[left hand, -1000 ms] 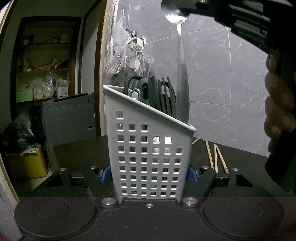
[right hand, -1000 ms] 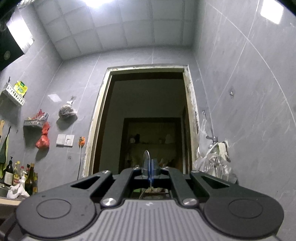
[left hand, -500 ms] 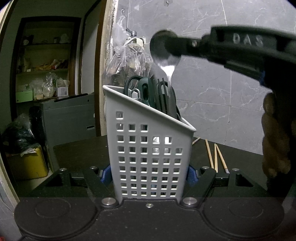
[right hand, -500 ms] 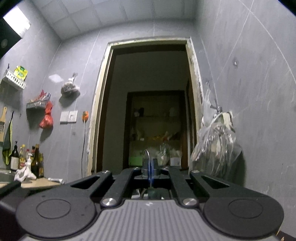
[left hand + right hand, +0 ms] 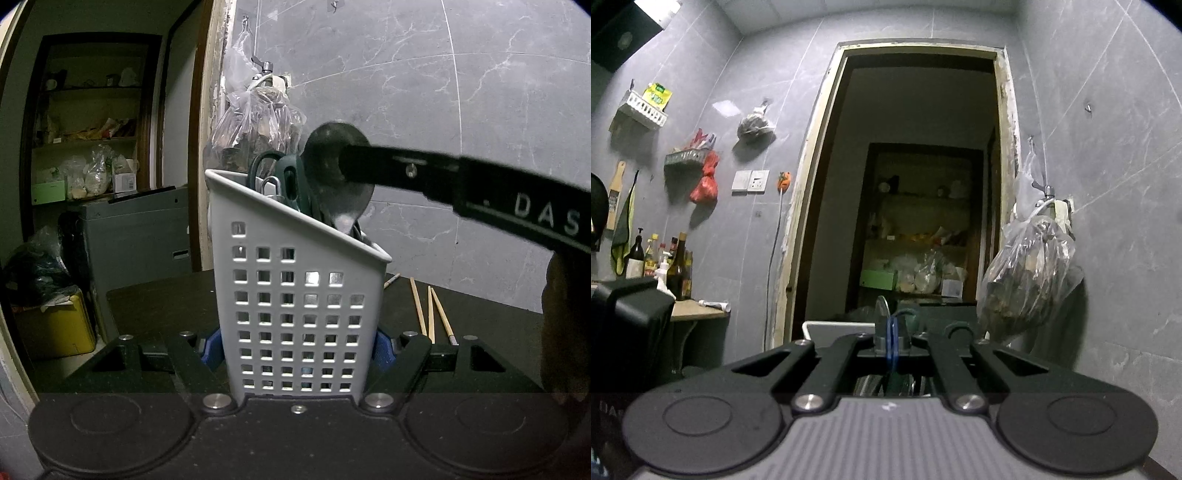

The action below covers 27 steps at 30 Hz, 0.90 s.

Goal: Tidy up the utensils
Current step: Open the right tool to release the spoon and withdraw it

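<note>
spoon | pinched at bowl by right gripper fingers, handle down inside caddy | caddy clamped between left gripper fingers on dark surface | likely stiff, light, slick metal; grip bowl edge-on | chopsticks lie right
</note>
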Available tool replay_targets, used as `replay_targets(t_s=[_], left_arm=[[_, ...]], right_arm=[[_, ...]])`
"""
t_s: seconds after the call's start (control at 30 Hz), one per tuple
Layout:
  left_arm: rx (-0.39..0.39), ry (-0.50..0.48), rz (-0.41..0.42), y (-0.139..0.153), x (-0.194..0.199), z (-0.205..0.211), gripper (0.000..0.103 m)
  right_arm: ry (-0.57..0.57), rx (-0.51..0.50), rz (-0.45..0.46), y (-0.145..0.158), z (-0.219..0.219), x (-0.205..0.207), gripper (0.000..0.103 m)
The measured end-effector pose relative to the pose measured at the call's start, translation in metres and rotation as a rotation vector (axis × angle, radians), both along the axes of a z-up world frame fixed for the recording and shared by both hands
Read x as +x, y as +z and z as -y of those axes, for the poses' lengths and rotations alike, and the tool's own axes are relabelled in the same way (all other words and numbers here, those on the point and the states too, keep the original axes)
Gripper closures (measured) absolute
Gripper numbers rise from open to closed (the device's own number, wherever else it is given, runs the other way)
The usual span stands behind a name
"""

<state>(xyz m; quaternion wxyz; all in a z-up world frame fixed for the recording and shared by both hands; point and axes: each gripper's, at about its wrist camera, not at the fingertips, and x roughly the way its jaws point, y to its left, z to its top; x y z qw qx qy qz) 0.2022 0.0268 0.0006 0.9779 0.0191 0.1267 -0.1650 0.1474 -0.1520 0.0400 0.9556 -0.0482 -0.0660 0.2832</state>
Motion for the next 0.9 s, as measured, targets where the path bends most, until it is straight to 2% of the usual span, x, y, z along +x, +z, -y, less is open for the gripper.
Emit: replay_targets(t_s=[0.23,0.43,0.53,0.6,0.73,0.83,0.9], left_arm=[[0.000,0.001,0.001,0.000,0.000,0.000,0.026],[0.000,0.000,0.001,0.000,-0.001,0.000,0.026],[0.000,0.001,0.000,0.000,0.000,0.000,0.026],[0.000,0.001,0.000,0.000,0.000,0.000,0.026],[0.000,0.000,0.000,0.000,-0.001,0.000,0.026],[0.000,0.000,0.000,0.000,-0.001,0.000,0.026],[0.000,0.001,0.000,0.000,-0.001,0.000,0.026]], right_arm=[[0.009,-0.034,-0.057,-0.008,-0.001,0.001,0.101],[0.014,-0.060,-0.100,-0.010,0.001,0.001,0.097],[0.012,-0.053,-0.104,-0.012,0.005,0.000,0.082],[0.014,-0.036,-0.111,-0.011,0.011,-0.001,0.060],[-0.002,-0.013,-0.118,-0.009,0.021,-0.002,0.051],[-0.029,0.007,-0.120,-0.008,0.031,-0.005,0.033],[-0.049,0.028,-0.125,-0.006,0.039,-0.006,0.016]])
